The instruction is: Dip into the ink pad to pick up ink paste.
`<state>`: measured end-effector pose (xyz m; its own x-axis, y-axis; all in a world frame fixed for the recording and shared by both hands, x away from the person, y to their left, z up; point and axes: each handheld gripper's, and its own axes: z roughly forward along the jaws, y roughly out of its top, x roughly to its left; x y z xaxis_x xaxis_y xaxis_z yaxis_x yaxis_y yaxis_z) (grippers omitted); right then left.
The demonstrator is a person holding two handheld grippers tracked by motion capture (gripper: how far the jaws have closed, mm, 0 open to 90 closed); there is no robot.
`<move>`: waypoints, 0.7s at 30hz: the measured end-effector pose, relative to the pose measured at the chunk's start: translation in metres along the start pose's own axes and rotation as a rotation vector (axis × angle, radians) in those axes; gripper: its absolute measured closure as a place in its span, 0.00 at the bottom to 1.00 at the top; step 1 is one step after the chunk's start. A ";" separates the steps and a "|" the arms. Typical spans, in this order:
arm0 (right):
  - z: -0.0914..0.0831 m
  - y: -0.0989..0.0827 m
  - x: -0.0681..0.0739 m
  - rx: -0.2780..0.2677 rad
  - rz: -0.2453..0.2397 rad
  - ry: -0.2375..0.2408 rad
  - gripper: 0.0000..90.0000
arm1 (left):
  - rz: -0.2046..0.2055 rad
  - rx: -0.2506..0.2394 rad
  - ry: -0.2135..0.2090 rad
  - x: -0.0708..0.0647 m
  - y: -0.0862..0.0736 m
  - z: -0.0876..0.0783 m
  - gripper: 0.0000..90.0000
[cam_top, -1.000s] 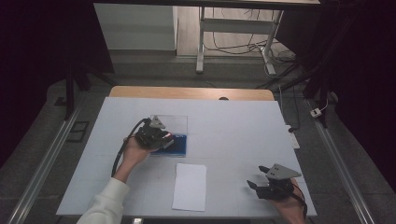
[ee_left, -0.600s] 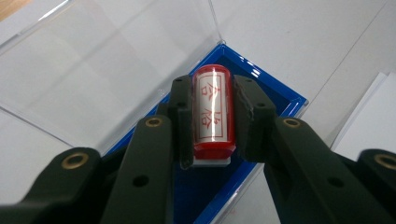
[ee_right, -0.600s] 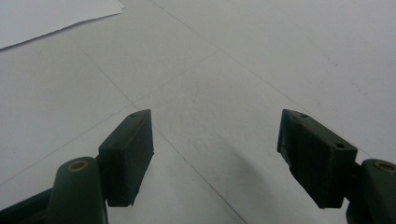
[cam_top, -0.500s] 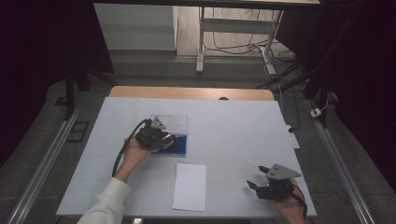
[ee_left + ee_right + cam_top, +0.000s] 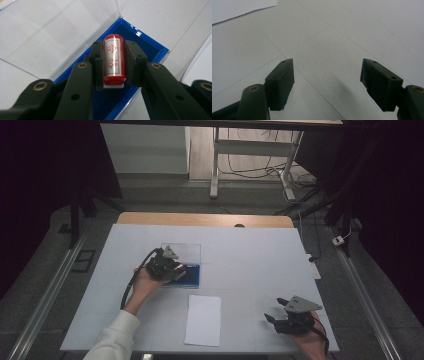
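Nothing is seen to have changed over the last second: the stamp (image 5: 113,60) is kept clamped between the pads of the left hand-held gripper (image 5: 113,63), directly over the blue ink pad (image 5: 147,50), so the inking step is judged to be in hand, with the paper (image 5: 203,319) yet to be marked. The stamp is a glossy red cylinder with a printed label; the pad sits in a clear, hinged plastic case. The right hand-held gripper (image 5: 327,85) is held open above the matte counter (image 5: 362,30).
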<state>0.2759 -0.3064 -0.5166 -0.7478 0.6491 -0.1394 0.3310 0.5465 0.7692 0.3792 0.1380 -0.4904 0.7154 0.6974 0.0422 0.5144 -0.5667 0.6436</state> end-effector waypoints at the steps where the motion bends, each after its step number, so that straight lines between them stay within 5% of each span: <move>1: 0.000 0.000 0.000 0.000 -0.005 0.000 0.30 | 0.002 0.003 0.002 0.000 0.000 0.000 0.79; 21: 0.001 0.002 0.001 0.007 -0.006 -0.009 0.30 | 0.011 0.023 0.020 -0.004 0.000 0.005 0.79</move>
<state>0.2760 -0.3041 -0.5162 -0.7450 0.6501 -0.1497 0.3302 0.5544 0.7640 0.3782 0.1331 -0.4947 0.7113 0.6999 0.0646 0.5179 -0.5841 0.6250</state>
